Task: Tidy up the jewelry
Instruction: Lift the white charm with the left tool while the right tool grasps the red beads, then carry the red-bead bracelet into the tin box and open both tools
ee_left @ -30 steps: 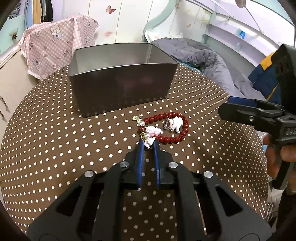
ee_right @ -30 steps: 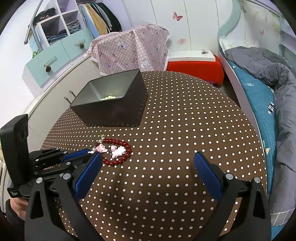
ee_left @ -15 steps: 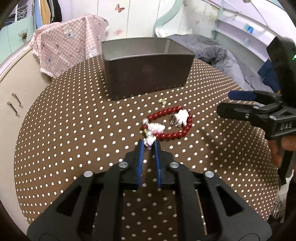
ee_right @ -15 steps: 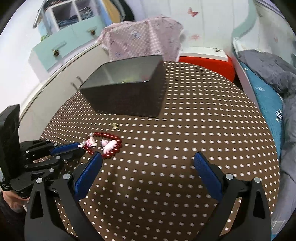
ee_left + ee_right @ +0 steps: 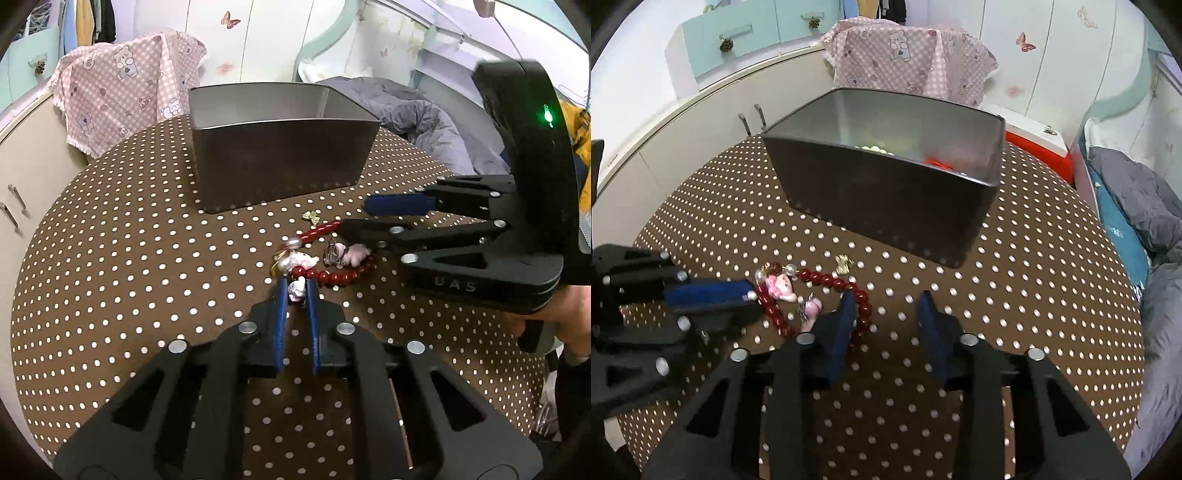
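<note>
A red bead bracelet with pink and white charms lies on the dotted table in front of a grey metal box. My left gripper is shut on a small white charm at the bracelet's near end. My right gripper is open, its left finger over the bracelet; it shows in the left wrist view from the right. A small gold piece lies between bracelet and box. The box holds pale beads and something red.
The round table has a brown cloth with white dots. A pink checked cloth hangs behind the box. A bed with a grey duvet is at the right, cabinets at the left.
My right gripper has moved in to the bracelet from the right and narrowed its opening. My left gripper stays shut on the charm; the small gold piece now lies apart from the bracelet.
</note>
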`<state>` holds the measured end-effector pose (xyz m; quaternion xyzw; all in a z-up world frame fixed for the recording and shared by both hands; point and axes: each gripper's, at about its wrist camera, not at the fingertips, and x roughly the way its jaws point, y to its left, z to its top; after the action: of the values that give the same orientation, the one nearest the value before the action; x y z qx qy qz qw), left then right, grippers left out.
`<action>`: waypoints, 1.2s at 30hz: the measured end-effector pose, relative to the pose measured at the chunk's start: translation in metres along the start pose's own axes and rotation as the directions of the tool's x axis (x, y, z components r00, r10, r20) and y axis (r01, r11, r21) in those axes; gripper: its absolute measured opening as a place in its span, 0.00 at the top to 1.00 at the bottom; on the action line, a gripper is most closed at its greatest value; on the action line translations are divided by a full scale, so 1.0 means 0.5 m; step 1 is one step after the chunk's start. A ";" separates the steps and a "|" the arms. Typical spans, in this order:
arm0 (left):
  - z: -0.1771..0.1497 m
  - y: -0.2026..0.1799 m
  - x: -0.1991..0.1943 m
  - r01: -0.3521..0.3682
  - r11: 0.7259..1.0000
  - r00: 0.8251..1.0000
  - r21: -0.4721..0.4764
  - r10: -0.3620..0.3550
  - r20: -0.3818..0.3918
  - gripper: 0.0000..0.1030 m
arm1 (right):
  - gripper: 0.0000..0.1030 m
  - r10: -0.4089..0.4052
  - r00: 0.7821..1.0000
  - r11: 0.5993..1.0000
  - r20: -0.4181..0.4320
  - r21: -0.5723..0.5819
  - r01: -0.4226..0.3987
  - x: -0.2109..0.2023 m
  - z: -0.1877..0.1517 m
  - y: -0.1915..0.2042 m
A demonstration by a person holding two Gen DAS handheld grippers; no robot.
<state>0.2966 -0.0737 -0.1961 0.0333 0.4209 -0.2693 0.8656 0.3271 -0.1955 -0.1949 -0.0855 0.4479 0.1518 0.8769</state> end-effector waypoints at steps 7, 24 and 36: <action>-0.013 0.020 -0.010 -0.027 1.000 1.000 -0.005 0.027 0.004 0.90 | 0.72 -0.032 0.999 0.999 -0.005 0.023 0.032 -0.033 -0.045 -0.030; -0.006 0.009 -0.006 -0.033 0.999 0.999 -0.018 0.034 0.009 0.88 | 0.94 -0.022 0.999 1.000 0.045 0.019 0.021 -0.049 -0.040 -0.025; 0.029 -0.013 -0.094 -0.061 0.998 0.991 -0.004 0.061 0.120 0.88 | 0.94 0.019 0.977 0.999 0.212 -0.034 -0.012 -0.197 0.027 -0.038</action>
<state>0.2803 -0.0627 -0.1506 0.0295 0.3668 -0.2441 0.8972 0.2896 -0.2282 -0.1067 -0.0797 0.3501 0.1742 0.9169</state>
